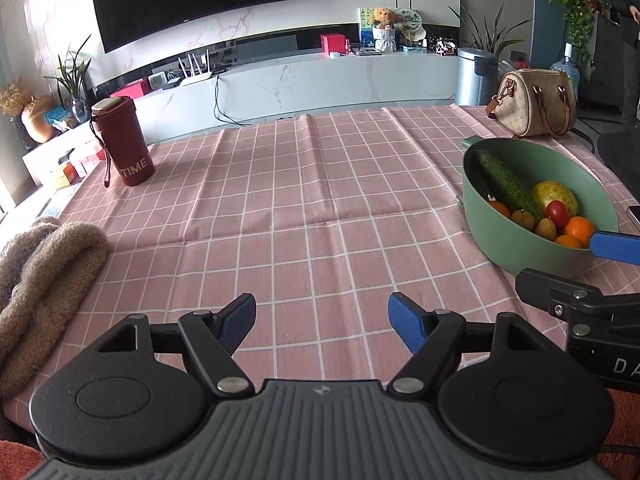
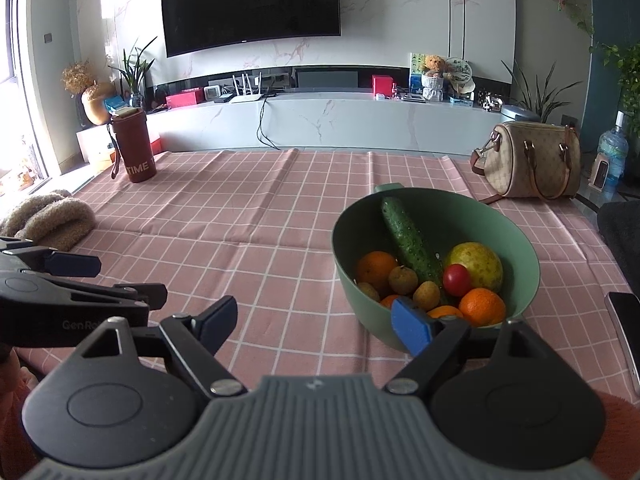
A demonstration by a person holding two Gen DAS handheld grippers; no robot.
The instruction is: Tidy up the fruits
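A green bowl (image 2: 516, 240) stands on the pink checked tablecloth, right of centre; it also shows in the left wrist view (image 1: 500, 236). It holds a cucumber (image 2: 408, 240), a yellow-green fruit (image 2: 478, 264), a red tomato (image 2: 457, 279), oranges (image 2: 482, 306) and small brown fruits (image 2: 403, 280). My right gripper (image 2: 316, 316) is open and empty just in front of the bowl, its right finger over the near rim. My left gripper (image 1: 322, 318) is open and empty above bare cloth, left of the bowl. It shows in the right wrist view (image 2: 120, 280).
A dark red cup marked TIME (image 2: 134, 146) stands at the far left. A brown fuzzy cloth (image 1: 36, 280) lies at the left edge. A beige handbag (image 2: 532, 160) sits at the far right. A phone (image 2: 628, 332) lies at the right edge near the bowl.
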